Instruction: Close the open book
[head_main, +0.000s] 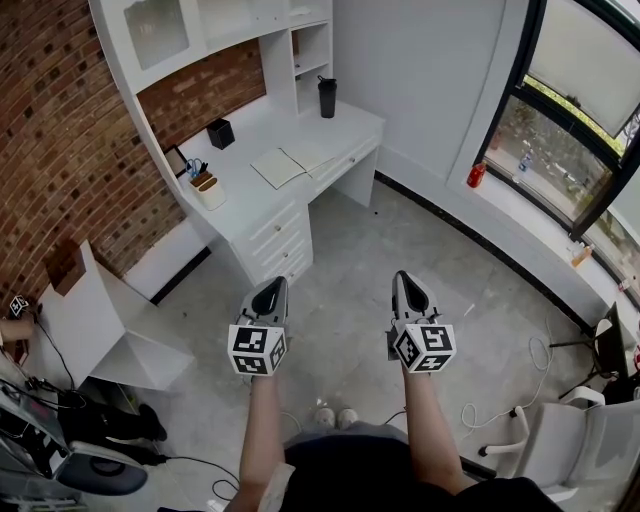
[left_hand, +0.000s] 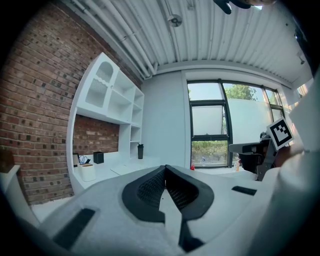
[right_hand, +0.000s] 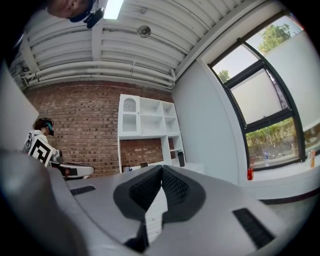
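An open book (head_main: 293, 162) with pale pages lies flat on the white desk (head_main: 352, 130) at the far side of the room, well away from both grippers. In the left gripper view the open book (left_hand: 122, 169) shows as a thin light shape on the desk top. My left gripper (head_main: 277, 284) and right gripper (head_main: 401, 277) hang side by side over the grey floor, pointing toward the desk. Each has its jaws shut with nothing between them, as seen in the left gripper (left_hand: 165, 168) and right gripper (right_hand: 161, 168) views.
On the desk stand a black tumbler (head_main: 327, 97), a black box (head_main: 221, 133) and a white pen holder (head_main: 207, 190). A drawer unit (head_main: 275, 235) sits under it. A white chair (head_main: 560, 440) and cables (head_main: 500, 400) are at the right, a low white table (head_main: 100, 320) at the left.
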